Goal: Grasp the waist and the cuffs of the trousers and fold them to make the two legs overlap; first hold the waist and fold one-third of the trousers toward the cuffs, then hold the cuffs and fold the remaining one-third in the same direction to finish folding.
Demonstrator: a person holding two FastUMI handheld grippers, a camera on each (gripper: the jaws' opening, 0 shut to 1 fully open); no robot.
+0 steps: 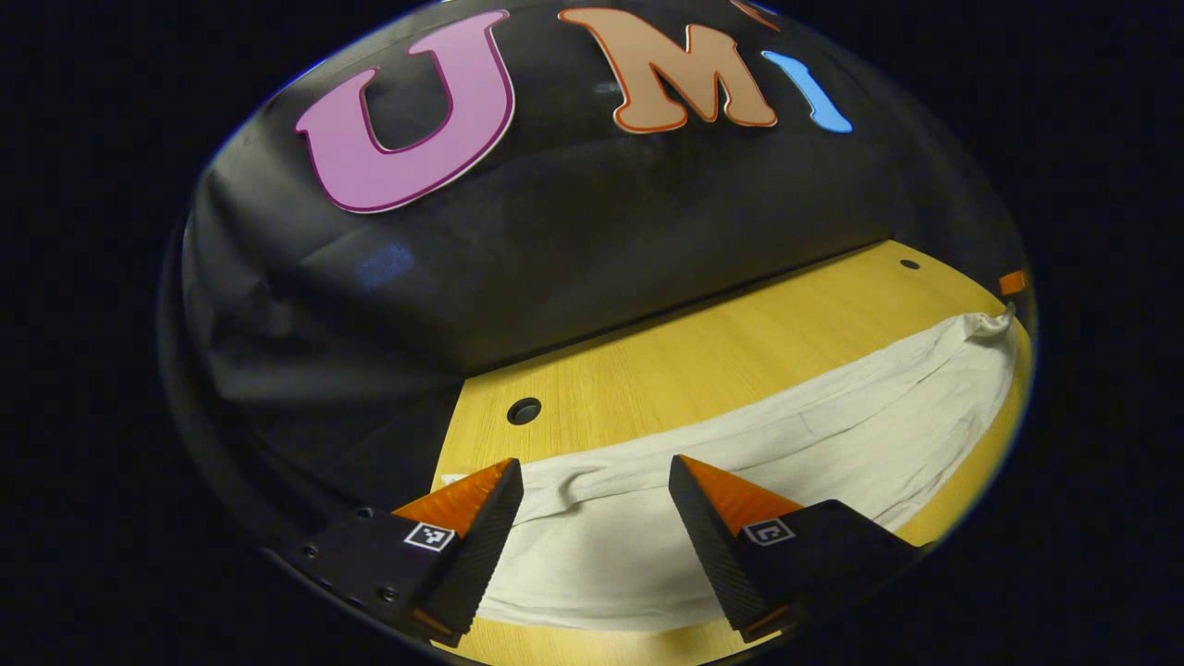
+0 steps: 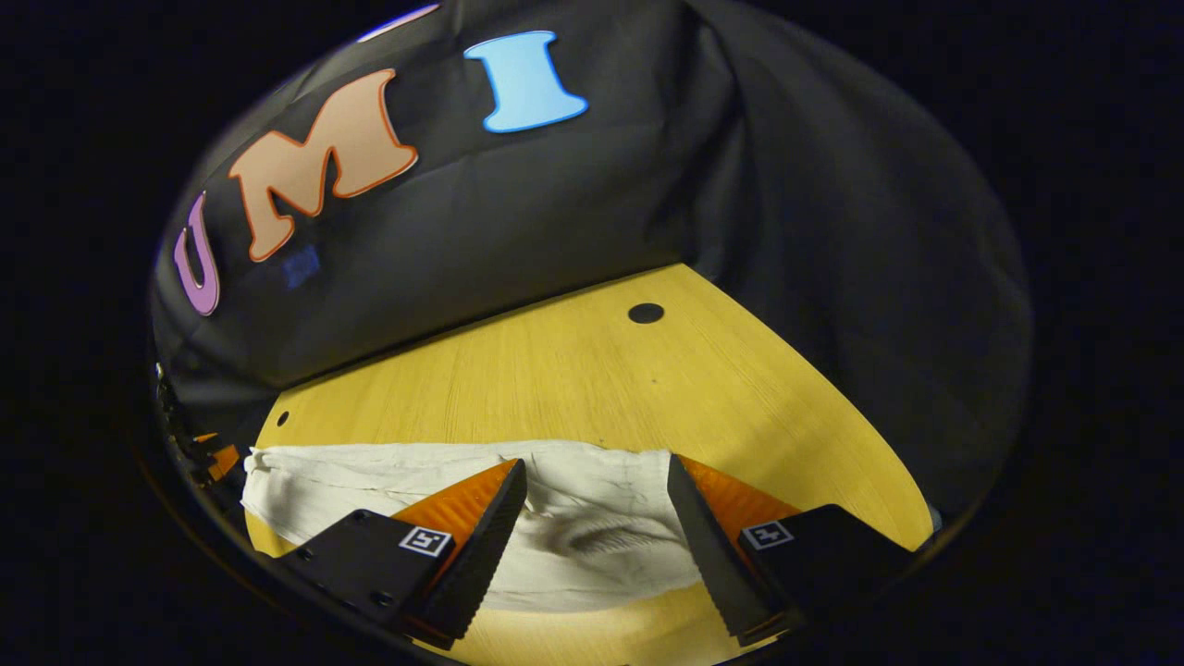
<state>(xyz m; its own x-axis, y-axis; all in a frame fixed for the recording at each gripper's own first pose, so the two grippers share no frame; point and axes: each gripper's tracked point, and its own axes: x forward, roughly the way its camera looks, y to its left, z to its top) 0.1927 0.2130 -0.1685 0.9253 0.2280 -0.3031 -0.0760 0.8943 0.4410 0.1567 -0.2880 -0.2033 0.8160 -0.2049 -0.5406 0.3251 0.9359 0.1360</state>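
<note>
White trousers (image 1: 786, 435) are lying flat on a yellow wooden surface (image 1: 703, 342), stretched out in a long strip. They are looking a bit wrinkled, and one far end is bunching up into a small crumpled bump near the edge of the left gripper view.

The left claw (image 1: 597, 504) is hanging just above one end of the trousers. Its two fingers (image 1: 481, 546) are standing wide apart — it is open and holding nothing. White cloth is showing in the gap between them, and I cannot tell if the tips are touching it. A round dark hole (image 1: 524, 411) is sitting in the surface just beyond the cloth, and another small hole is showing far off near the back.

In the right gripper view, the right claw (image 2: 597, 499) is hanging over the other end of the trousers (image 2: 388, 481). Its fingers (image 2: 481, 546) are wide apart too, so it is open and gripping nothing. The cloth between them is puckering into little folds, like a gathered band. The rest of the trousers is running away to the left side of this view. A round dark hole (image 2: 646, 313) is showing farther back on the bare wood (image 2: 573, 370), well apart from the cloth.

A black cloth wall (image 2: 555, 203) is standing behind the surface in both views.
</note>
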